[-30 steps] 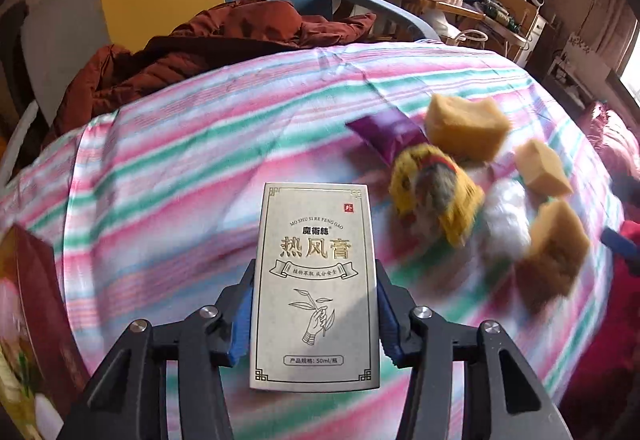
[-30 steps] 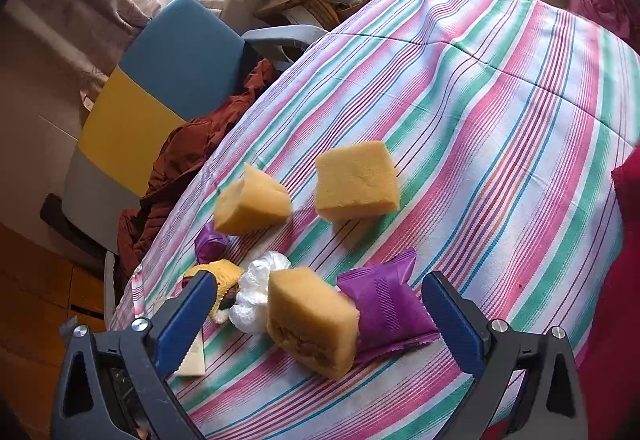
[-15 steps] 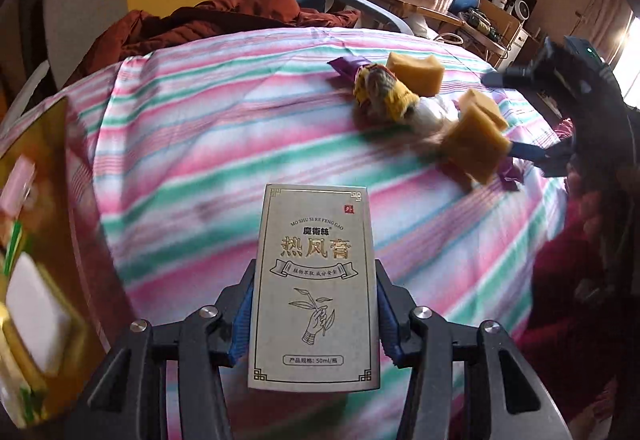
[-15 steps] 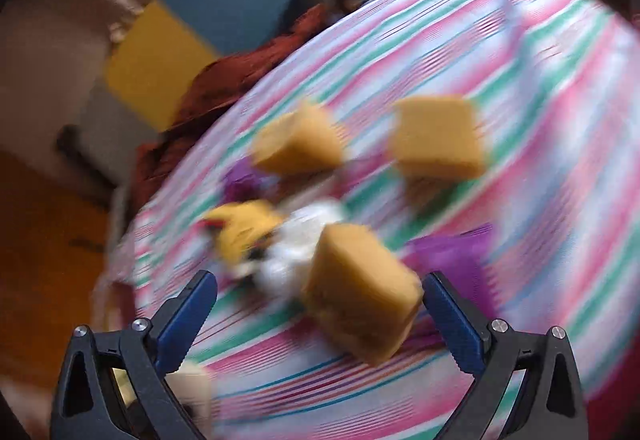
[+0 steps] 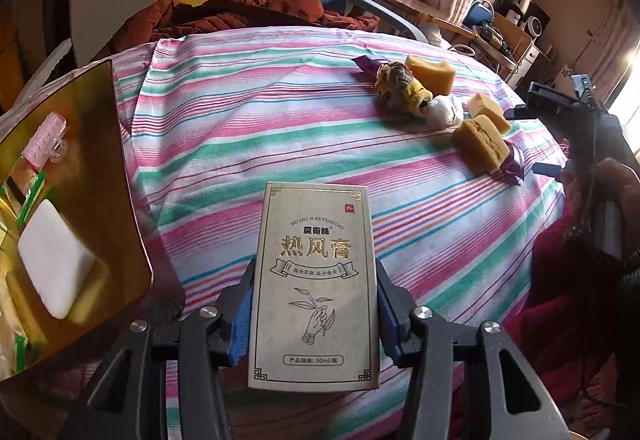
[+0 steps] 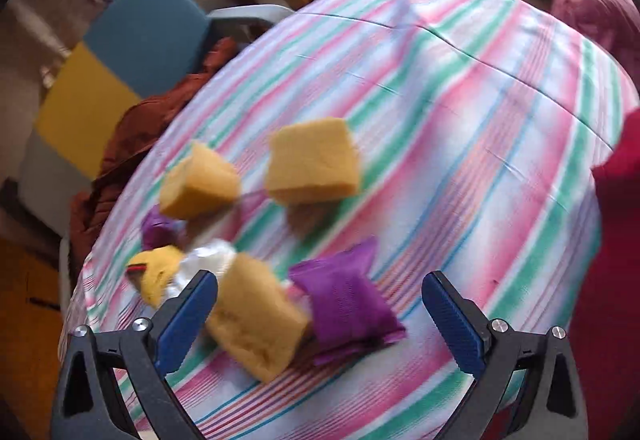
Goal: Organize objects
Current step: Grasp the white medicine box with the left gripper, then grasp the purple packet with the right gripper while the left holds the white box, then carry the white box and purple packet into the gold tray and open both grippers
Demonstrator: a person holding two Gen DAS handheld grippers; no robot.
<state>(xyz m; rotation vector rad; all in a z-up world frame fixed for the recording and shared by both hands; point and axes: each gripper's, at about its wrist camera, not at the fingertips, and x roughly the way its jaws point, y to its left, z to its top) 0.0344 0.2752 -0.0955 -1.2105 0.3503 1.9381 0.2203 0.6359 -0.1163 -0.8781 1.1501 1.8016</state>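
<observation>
Blue-padded, the left gripper (image 5: pixel 314 304) is clamped on an upright grey cardboard box (image 5: pixel 315 296) above the striped tablecloth (image 5: pixel 240 144). The right gripper (image 6: pixel 320 316) is spread wide, its jaws just closing slightly around a yellow sponge block (image 6: pixel 256 316) and purple sachet (image 6: pixel 348 304), unpressed. Beyond lie two more sponges (image 6: pixel 312 164).

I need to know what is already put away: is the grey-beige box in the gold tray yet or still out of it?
Out. The grey-beige box is clamped in the left gripper above the striped cloth, right of the gold tray.
</observation>
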